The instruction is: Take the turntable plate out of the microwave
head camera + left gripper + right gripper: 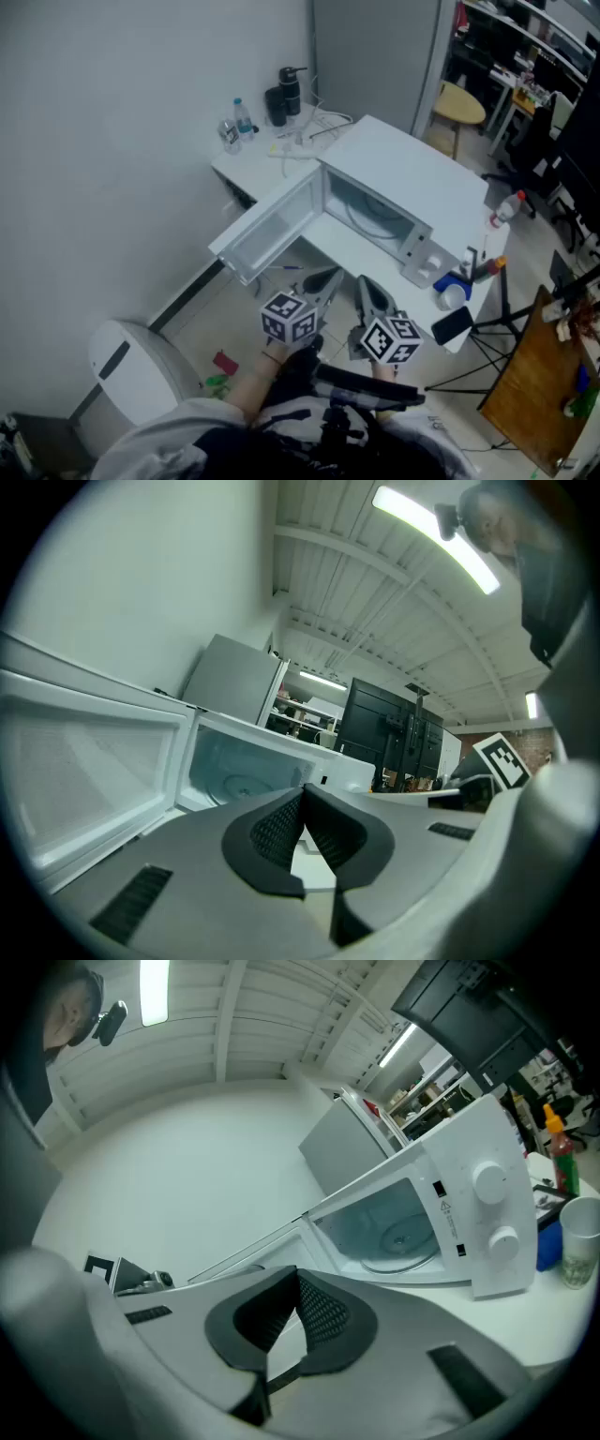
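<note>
Turntable plate, round, of clear glass: flat on the floor of the cavity inside the white box-shaped microwave, untouched, nothing on it.

Left gripper: grey jaws pressed together, dark ribbed pads meeting at the tips, nothing between. Right gripper: likewise closed on nothing. Held side by side just off the near edge of the white table, tips aimed toward the open cavity, well short of it and of the plate. Behind each set of jaws, a cube with black-and-white square markers.

White microwave door: swung wide to the left, pale window panel facing the grippers. Right of the cavity, two round white knobs, one above the other.

On the table beside the microwave's knob side: a translucent plastic cup, and farther back a bottle with a red cap. At the table's far corner by the wall: a black flask and a clear plastic bottle with a blue cap, near each other.

On the floor, left of the person: a white round-topped bin.
</note>
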